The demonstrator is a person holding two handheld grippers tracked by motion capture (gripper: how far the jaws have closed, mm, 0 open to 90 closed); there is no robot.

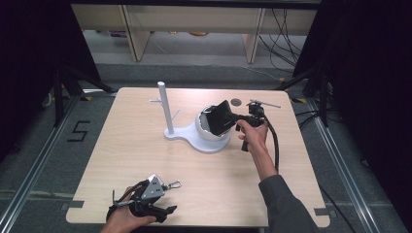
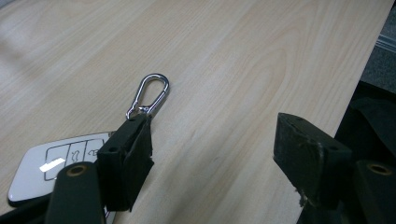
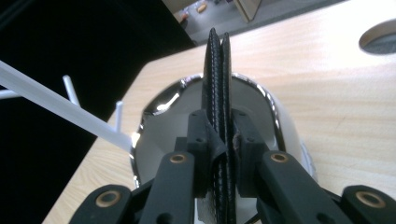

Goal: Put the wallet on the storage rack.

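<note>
Holding a black wallet edge-up between its pads, the right claw is clamped on it right over the white bowl of a stand near the middle of the tabletop. The wallet sits above the bowl's shiny rim, tilted in the high view, with its lower corner about level with the opening; whether it already touches the inside I cannot tell from these angles.

The main risk, as I judge it, is the wallet catching the rim: it is wide next to the bowl's mouth, so a corner could land on the chrome edge and tip the wallet out onto the tabletop when released. A sideways push could also shove the light stand, or knock the wallet against the white post and its thin pegs that rise just beside the bowl. The grip is only on one edge, so the wallet could swing.

The bowl looks empty, though the wallet and claw hide part of the floor.

The left claw rests low at the near edge of the tabletop with its jaws apart and nothing between them. Just beside its left pad lie a white car key fob and a silver carabiner, flat on the wood and well apart from the bowl.
</note>
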